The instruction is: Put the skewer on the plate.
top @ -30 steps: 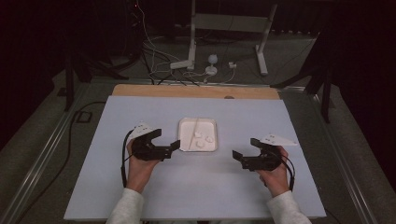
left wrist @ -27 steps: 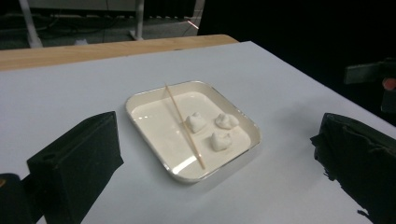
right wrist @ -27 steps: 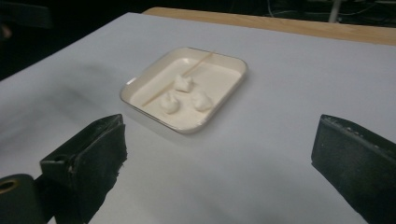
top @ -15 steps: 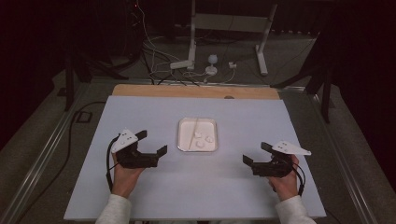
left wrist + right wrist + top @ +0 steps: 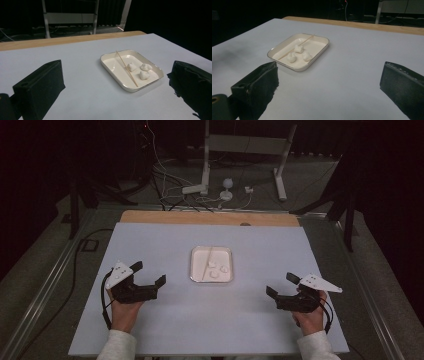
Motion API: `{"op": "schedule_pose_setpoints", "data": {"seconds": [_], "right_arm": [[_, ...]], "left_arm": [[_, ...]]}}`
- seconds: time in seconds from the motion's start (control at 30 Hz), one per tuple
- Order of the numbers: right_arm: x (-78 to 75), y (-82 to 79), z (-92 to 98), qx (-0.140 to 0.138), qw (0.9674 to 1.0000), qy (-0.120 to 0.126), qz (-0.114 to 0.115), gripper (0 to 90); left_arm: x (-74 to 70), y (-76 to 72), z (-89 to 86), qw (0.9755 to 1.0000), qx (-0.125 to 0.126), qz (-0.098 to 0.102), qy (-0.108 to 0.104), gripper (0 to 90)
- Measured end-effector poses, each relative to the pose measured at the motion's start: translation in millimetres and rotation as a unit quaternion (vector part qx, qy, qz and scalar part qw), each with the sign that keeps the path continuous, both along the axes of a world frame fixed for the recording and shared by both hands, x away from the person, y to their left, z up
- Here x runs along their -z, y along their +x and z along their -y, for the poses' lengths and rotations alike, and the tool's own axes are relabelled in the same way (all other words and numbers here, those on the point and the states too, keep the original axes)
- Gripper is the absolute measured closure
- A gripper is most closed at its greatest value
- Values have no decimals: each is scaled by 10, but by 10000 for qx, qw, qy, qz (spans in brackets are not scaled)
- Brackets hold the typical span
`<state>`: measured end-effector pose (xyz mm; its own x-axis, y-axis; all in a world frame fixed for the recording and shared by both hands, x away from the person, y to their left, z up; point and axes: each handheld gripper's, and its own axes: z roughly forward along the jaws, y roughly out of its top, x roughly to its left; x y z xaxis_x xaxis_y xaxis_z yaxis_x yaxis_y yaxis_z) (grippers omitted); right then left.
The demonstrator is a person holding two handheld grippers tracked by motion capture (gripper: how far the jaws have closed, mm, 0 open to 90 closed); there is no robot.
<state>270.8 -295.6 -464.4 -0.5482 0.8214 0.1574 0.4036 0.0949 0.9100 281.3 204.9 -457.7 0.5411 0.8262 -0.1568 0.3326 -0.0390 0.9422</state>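
A small white rectangular tray [image 5: 196, 270] lies at the middle of the pale table sheet. In it are three white lumps [image 5: 217, 269] and a thin wooden skewer [image 5: 207, 262] lying lengthwise. My left gripper [image 5: 148, 272] is held left of the tray and nearer me, open, with nothing between its fingers. My right gripper [image 5: 280, 284] stands open to the tray's right and nearer me, also with nothing in it. The left gripper view has the tray [image 5: 107, 62], skewer [image 5: 126, 67] and lumps [image 5: 131, 66] ahead of its jaws. The right gripper view shows the tray [image 5: 322, 53] and lumps [image 5: 298, 48] ahead to the left.
The pale sheet [image 5: 250, 245] covers the table, with a wooden strip [image 5: 210, 217] bare along the far edge. Behind it on the dark floor are cables [image 5: 170, 195] and a white stand [image 5: 205, 165]. Metal rails run along both sides of the table.
Both hands have drawn back from the tray, outward and toward me. The jaws stayed open and the tray's contents have not moved.
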Motion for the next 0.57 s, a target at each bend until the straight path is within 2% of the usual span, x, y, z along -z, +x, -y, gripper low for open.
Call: {"op": "schedule_pose_setpoints", "data": {"seconds": [0.1, 0.27, 0.57], "right_arm": [[-1, -19, 22, -13, 10000, 46, 48, 20], [24, -44, 36, 25, 9999, -118, 123, 20], [30, -60, 90, 55, 9998, -49, 203, 20]], "left_arm": [[17, -32, -23, 10000, 0, 52, 38, 5], [50, -76, -73, 9999, 11, 56, 85, 5], [72, -153, -194, 9999, -65, 143, 29, 5]]}}
